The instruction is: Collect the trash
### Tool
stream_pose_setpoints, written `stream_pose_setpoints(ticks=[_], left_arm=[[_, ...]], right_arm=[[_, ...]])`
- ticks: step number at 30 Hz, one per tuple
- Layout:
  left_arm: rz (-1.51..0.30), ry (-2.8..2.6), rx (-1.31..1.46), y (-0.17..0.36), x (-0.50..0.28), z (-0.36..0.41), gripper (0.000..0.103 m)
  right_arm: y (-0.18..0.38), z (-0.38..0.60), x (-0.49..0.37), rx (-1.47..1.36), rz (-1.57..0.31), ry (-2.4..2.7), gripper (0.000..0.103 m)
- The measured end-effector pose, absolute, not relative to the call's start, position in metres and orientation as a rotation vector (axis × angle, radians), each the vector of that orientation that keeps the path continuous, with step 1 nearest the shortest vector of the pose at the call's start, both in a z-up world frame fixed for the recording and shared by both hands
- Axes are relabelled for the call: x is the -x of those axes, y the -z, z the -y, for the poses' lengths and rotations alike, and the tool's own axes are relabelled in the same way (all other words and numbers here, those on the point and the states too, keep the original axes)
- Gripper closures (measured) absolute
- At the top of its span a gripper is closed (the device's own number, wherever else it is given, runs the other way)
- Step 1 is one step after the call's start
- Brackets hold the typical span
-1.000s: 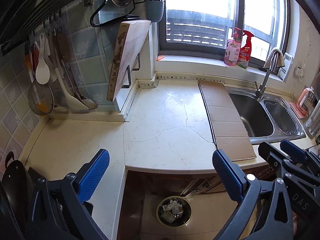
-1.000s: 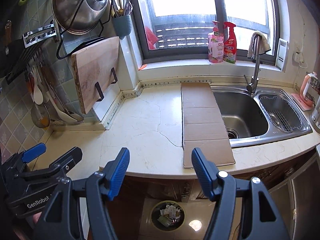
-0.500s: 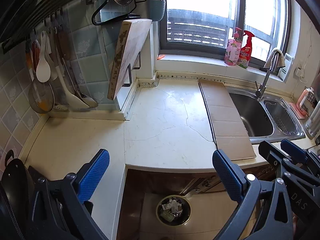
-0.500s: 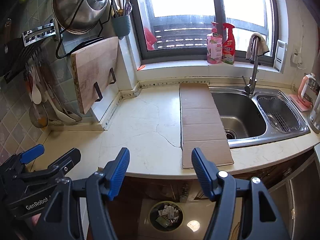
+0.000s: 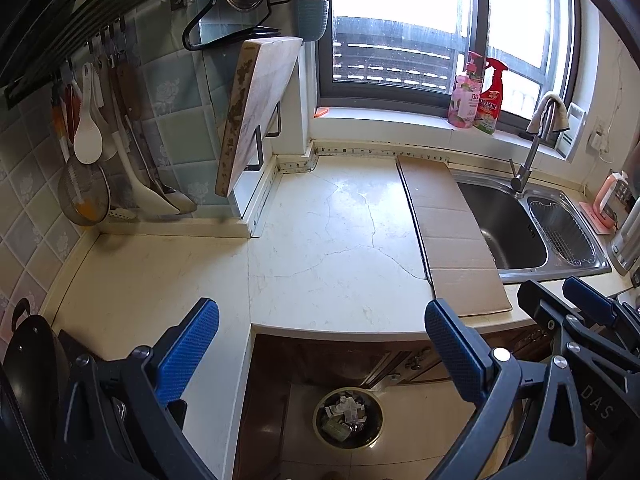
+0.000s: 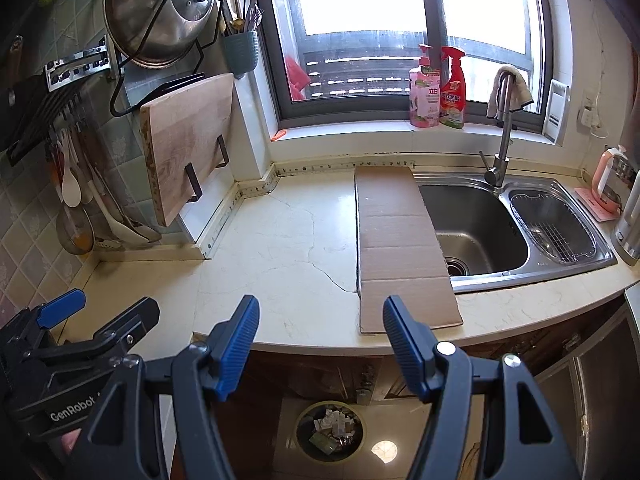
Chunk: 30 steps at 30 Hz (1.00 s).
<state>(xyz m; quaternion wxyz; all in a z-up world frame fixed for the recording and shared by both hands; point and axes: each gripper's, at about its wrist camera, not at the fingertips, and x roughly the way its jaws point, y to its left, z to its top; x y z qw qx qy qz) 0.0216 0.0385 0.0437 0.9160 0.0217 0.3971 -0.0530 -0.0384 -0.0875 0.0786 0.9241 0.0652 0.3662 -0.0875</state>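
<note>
Left to right, then:
Left gripper (image 5: 322,354): jaws wide apart, nothing between them, hanging over the counter edge.
Right gripper (image 6: 320,346): jaws apart too, empty, just beside the left one.
Trash: no loose scrap shows on the counter (image 5: 328,240); paper scraps already lie in the bin (image 6: 330,430) on the floor, below both grippers.
Cardboard (image 6: 400,248): flat, long axis running from counter edge toward the window, ahead-right; the right gripper looks nearer.
Room: cracked pale stone top, sink (image 6: 476,228) right of the cardboard.

The cream surface (image 6: 280,248) is veined with dark cracks, the cardboard sheet (image 6: 400,240) plain brown, the tool pads (image 6: 236,344) ribbed blue.
</note>
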Motion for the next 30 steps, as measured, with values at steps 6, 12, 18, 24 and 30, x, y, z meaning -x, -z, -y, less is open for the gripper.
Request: stream_pose_setpoints(ticks=[6, 12, 18, 24, 30], left_arm=[[-0.825, 0.111, -0.047, -0.042, -0.022, -0.039, 0.001], [-0.834, 0.114, -0.049, -0.04, -0.02, -0.039, 0.001], [-0.838, 0.114, -0.05, -0.039, -0.019, -0.038, 0.001], [-0.837, 0.114, -0.052, -0.039, -0.018, -0.037, 0.002], [-0.842, 0.112, -0.049, -0.038, -0.017, -0.036, 0.002]], right_arm=[[-0.077, 0.09, 0.042, -0.132, -0.757, 0.182, 0.038], [-0.075, 0.092, 0.044, -0.127, -0.763, 0.178, 0.038], [-0.074, 0.093, 0.045, -0.122, -0.766, 0.175, 0.038], [-0.074, 0.093, 0.045, -0.123, -0.769, 0.174, 0.038], [-0.072, 0.095, 0.048, -0.121, -0.774, 0.172, 0.038]])
